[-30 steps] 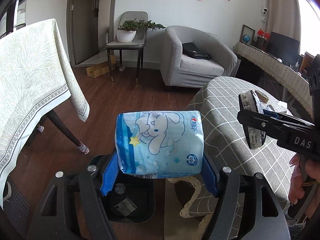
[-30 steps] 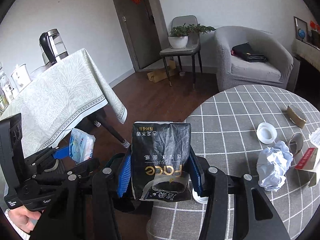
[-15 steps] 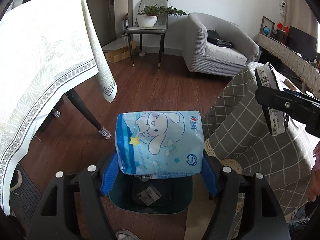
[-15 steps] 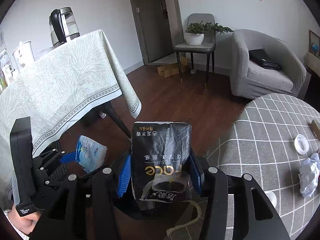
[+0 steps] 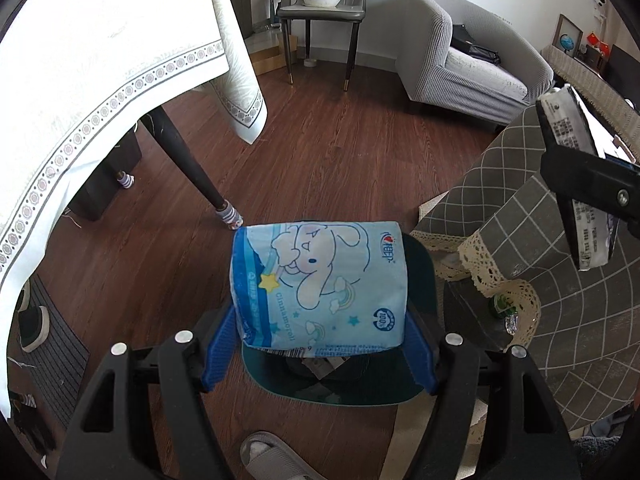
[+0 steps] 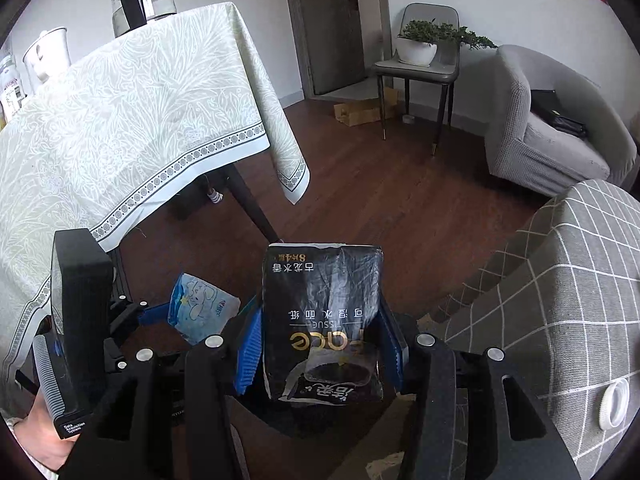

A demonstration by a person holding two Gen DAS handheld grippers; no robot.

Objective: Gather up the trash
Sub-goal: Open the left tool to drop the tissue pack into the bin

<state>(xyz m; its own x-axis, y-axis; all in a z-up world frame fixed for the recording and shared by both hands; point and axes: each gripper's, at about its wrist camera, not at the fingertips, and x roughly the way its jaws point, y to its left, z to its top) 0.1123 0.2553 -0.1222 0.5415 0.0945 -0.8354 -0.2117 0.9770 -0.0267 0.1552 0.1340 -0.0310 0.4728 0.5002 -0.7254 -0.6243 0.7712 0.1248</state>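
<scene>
The left hand-held gripper (image 5: pixel 320 344) clamps a light-blue tissue pack (image 5: pixel 320 284) printed with a cartoon dog between its blue pads (image 5: pixel 218 350). Directly below the pack stands a dark green bin (image 5: pixel 420 268) on the wooden floor (image 5: pixel 340 152). At right, the right hand-held gripper (image 5: pixel 592 184) grips a flat black packet (image 5: pixel 568 128) beside the checked-cloth table (image 5: pixel 560 320).

Two tissue packs (image 5: pixel 320 286) (image 6: pixel 322 320); one bin (image 5: pixel 420 376); two tables (image 6: pixel 120 120) (image 6: pixel 580 280)

The wooden floor (image 5: pixel 328 152) carries a dark green bin (image 5: pixel 420 276), a slipper (image 5: pixel 264 454) and the checked-cloth desk (image 6: pixel 580 280), which bears a white cap (image 6: pixel 612 404).
</scene>
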